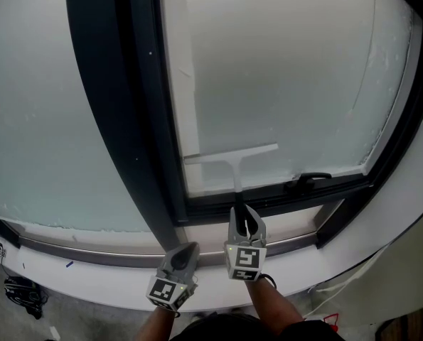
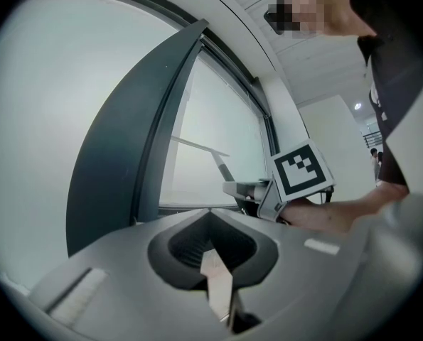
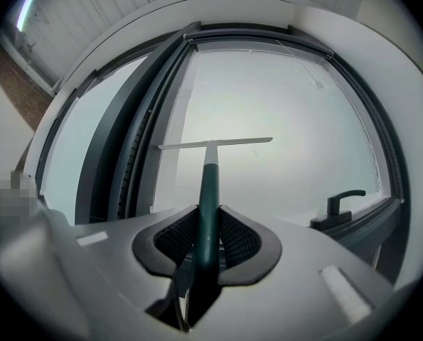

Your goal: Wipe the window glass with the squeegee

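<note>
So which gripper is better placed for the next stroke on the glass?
Right. The right gripper is shut on the squeegee handle, blade up at the window glass. The left gripper is shut on nothing, low by the sill.

No readable text, brand, number or sign in any view. Only print noted: black-and-white square marker patterns on the left gripper's cube and on the right gripper's cube, the latter also facing the left gripper view. Patterns only, no letters or digits.
</note>
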The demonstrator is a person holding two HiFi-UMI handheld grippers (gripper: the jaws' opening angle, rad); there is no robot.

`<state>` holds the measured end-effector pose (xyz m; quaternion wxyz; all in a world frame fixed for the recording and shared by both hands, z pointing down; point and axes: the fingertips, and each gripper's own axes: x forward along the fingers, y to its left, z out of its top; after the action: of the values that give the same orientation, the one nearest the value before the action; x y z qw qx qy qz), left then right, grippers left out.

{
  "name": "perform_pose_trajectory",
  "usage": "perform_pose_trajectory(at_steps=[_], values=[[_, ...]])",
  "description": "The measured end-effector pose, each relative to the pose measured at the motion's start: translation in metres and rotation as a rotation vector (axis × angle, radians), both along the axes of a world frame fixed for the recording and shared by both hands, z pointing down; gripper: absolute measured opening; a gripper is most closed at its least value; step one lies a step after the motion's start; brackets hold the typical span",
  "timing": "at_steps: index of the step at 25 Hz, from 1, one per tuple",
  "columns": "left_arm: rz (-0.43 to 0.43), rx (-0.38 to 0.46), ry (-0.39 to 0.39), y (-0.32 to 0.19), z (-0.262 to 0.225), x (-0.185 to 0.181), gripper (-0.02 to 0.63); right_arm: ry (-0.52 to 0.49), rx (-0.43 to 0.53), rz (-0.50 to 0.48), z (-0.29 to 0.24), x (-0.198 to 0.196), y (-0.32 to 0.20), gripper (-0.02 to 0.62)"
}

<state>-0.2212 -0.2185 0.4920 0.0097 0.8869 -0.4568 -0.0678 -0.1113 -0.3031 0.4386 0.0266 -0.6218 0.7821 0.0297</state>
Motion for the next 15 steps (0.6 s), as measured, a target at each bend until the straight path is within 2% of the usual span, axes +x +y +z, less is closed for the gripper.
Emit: perform_pose_trajectory(at_steps=[15], values=[[-0.022,-0.048,-0.028,-0.006,0.013,-0.009,0.0,-0.005,-0.043,-0.008,0.023,-0.002,0.007,0.095]])
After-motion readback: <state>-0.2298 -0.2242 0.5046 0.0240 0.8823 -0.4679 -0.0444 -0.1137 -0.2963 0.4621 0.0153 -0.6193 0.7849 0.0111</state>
